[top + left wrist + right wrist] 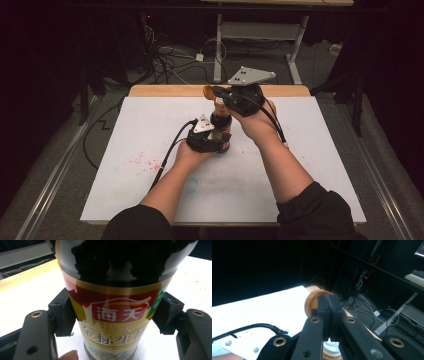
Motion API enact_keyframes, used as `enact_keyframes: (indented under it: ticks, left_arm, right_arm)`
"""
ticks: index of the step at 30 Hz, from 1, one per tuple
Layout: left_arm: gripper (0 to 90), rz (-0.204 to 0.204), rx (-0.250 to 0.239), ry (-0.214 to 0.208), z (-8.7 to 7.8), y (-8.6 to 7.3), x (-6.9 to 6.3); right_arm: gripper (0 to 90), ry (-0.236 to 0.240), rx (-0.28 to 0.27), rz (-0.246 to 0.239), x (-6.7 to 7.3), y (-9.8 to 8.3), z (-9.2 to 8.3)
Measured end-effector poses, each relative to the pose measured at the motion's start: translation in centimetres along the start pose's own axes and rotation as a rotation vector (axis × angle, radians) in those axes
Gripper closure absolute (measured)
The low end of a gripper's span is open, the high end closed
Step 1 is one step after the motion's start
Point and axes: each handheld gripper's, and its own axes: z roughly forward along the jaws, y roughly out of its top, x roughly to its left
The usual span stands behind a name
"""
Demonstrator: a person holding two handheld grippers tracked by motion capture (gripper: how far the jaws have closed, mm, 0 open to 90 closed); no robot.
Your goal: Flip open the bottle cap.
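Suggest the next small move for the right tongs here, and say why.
Probably lift the flip cap further back: the right tongs are shut on its edge, the cap stands tipped up off the neck, and the left tongs clamp the bottle steady.

Both grippers are black, the left gripper (212,141) and right gripper (220,93); each carries a grey three-cornered plate and a black cable. Brass-ringed screw holes dot the jaws; the sleeves (312,207) are black.

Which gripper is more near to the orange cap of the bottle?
Right. The right gripper is shut on the rim of the orange cap, flipped open above the bottle's neck. The left gripper clamps the bottle lower, around its label.
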Motion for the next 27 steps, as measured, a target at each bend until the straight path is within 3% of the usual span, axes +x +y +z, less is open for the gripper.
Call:
enact_keyframes:
  ticks: [16,27]
  left_arm:
    - [28.2,-0.003,0.004,0.002,0.0,0.1,0.1]
    - [28.1,-0.013,0.006,0.006,0.0,0.1,0.0]
  right_arm:
    - [90.0,-0.047,-0.004,0.078,-2.2,-3.5,-3.0]
    - [90.0,-0.059,0.027,0.131,-2.9,-7.4,-3.1]
